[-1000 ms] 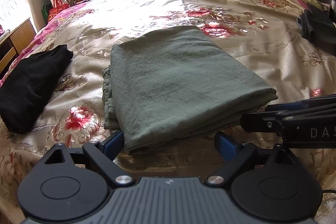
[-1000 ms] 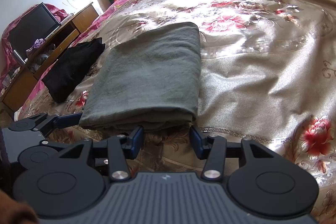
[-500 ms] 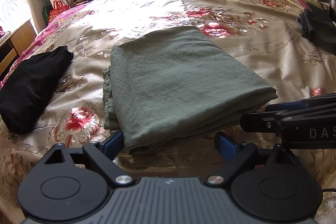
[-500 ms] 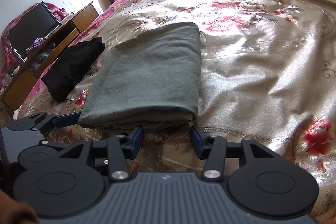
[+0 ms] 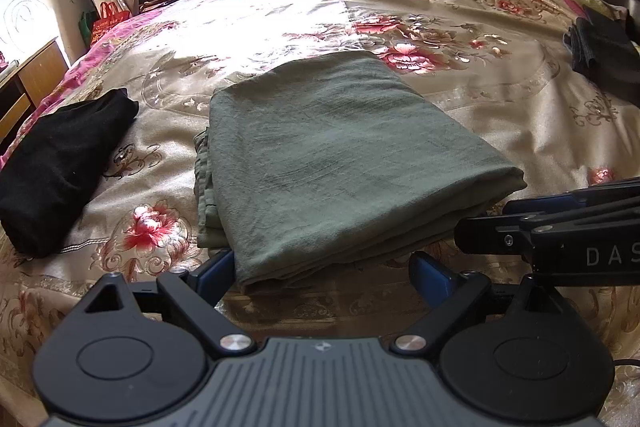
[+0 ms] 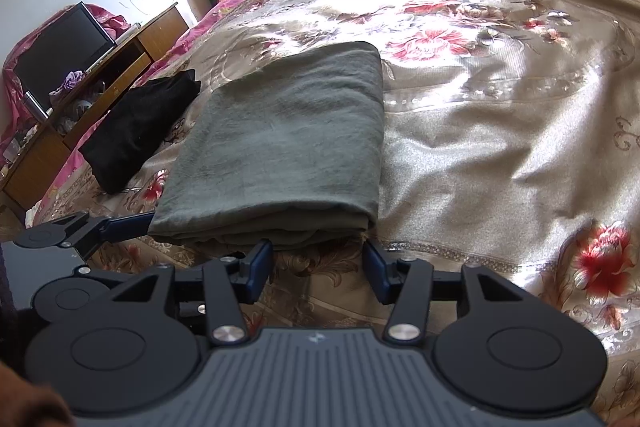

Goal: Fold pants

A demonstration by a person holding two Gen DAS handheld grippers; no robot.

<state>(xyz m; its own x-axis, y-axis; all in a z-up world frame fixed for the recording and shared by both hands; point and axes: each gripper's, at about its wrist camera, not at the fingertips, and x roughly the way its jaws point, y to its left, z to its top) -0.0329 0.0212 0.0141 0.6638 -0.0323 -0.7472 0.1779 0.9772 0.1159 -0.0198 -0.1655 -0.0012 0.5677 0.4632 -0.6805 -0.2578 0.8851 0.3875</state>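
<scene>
Green pants (image 5: pixel 340 163), folded into a flat rectangle, lie on the floral bed (image 5: pixel 500 115) just ahead of both pairs of fingers, their near edge between the tips. Left gripper (image 5: pixel 320 267) and right gripper (image 6: pixel 318 259) both stand released, blue fingers (image 6: pixel 256 267) spread with nothing grasped. Black folded clothing (image 5: pixel 60 163) lies left of the left fingers, apart from the pants.

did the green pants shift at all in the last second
No. In the left wrist view the folded green pants keep the same place beside the red flower on the bedspread, and their near edge sits as before.
</scene>
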